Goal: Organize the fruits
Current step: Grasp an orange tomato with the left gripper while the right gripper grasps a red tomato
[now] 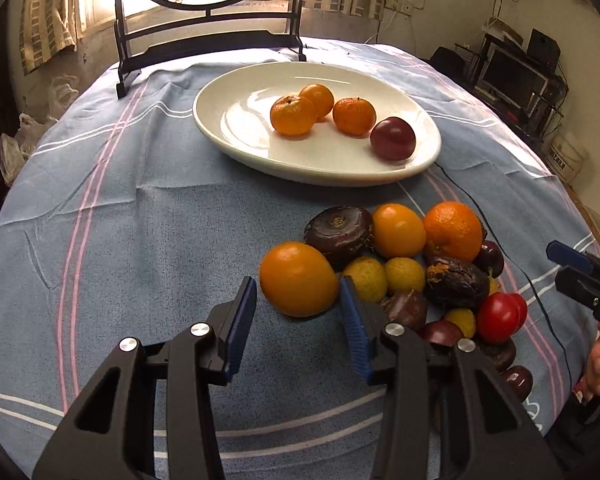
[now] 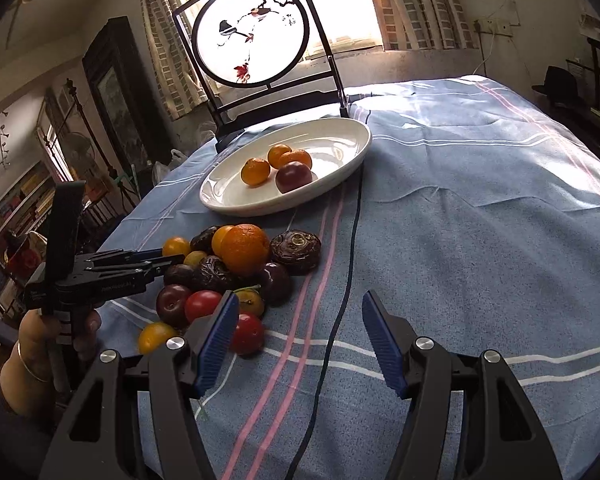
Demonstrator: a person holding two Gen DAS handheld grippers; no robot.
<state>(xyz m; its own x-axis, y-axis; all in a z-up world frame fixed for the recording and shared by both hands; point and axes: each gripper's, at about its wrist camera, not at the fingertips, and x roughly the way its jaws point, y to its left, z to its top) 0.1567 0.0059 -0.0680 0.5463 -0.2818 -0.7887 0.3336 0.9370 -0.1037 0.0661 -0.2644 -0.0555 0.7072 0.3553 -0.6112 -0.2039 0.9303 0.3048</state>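
Left gripper (image 1: pixel 298 294) nearest: fingers apart, flanking orange fruit (image 1: pixel 298 279) at pile's near-left edge, aligned for pickup; pad contact possibly begun, hard to tell. Right gripper (image 2: pixel 296 340): fingers wide apart over bare cloth, nothing between, waiting clear of pile. Fruit pile (image 1: pixel 404 272) mid-bench. Plate (image 1: pixel 236 120) at 12 o'clock beyond pile, holding three oranges and one plum, apparently the sorting target.

Left tongs (image 1: pixel 298 292) angled down, jaws apart; right tongs (image 2: pixel 296 336) jaws wide, empty.
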